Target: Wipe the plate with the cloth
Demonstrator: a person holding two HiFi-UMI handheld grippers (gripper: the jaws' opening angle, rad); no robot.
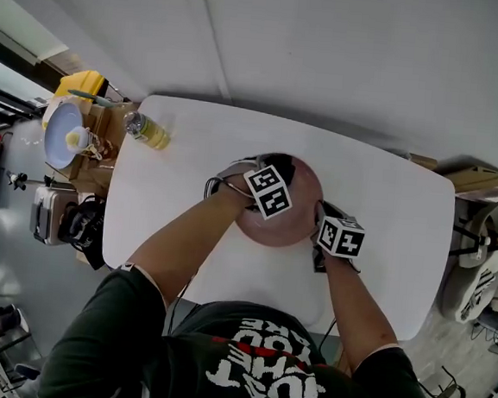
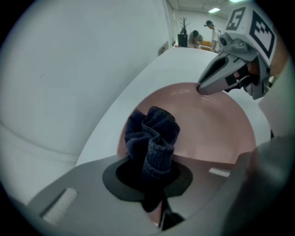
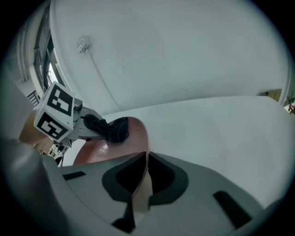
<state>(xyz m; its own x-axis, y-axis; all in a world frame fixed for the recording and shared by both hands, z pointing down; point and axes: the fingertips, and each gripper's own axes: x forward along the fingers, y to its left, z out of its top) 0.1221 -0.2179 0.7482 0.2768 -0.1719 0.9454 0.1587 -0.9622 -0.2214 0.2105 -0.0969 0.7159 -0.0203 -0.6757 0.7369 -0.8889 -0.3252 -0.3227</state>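
Observation:
A pink plate (image 1: 283,227) sits on the white table (image 1: 185,232), tilted up on its right side. My right gripper (image 3: 144,177) is shut on the plate's rim (image 3: 143,138) and holds that edge. A bunched dark blue cloth (image 2: 154,140) is pinched in my left gripper (image 2: 159,184), which is shut on it; the cloth rests on the plate's inner face (image 2: 207,133). In the right gripper view the cloth (image 3: 113,129) shows against the plate's far edge under the left gripper (image 3: 87,126). The right gripper (image 2: 221,76) shows at the plate's far rim in the left gripper view.
A clear bottle with yellow liquid (image 1: 147,130) lies near the table's back left corner. Beside the table on the left stand a cardboard box (image 1: 107,134), a white bowl (image 1: 64,134) and a yellow object (image 1: 81,84). A chair (image 1: 477,266) stands at the right.

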